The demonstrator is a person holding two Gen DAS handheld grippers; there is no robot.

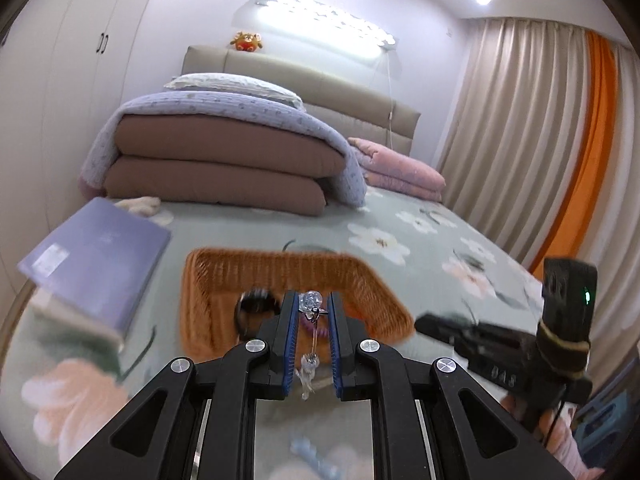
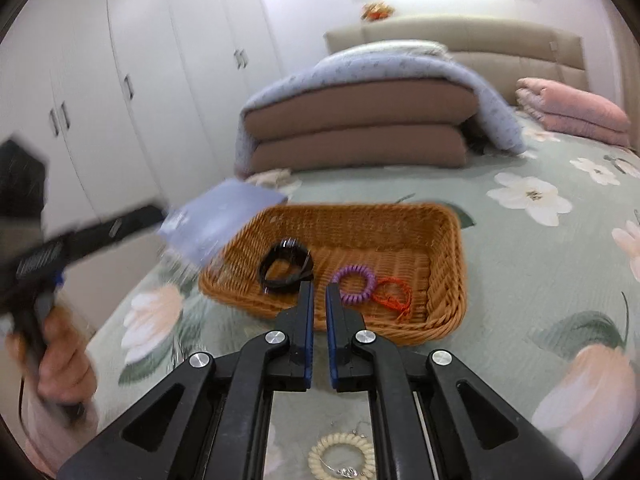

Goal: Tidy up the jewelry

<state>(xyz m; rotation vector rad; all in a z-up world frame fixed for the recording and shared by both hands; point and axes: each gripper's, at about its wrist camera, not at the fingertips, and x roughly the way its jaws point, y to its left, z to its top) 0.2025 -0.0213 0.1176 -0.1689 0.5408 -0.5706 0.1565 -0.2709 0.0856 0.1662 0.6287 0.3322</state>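
Now left gripper (image 1: 314,312) clamped on crystal earring (image 1: 311,305) above wicker basket (image 2: 448,272); right gripper (image 2: 319,292) jaws slightly apart, empty, near basket's near rim.

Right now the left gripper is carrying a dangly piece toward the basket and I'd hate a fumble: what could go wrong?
The crystal earring hangs by a thin part between the left gripper fingers; motion blur suggests speed, so it might slip short of the wicker basket. Its hook could also snag the orange cord bracelet or the weave.
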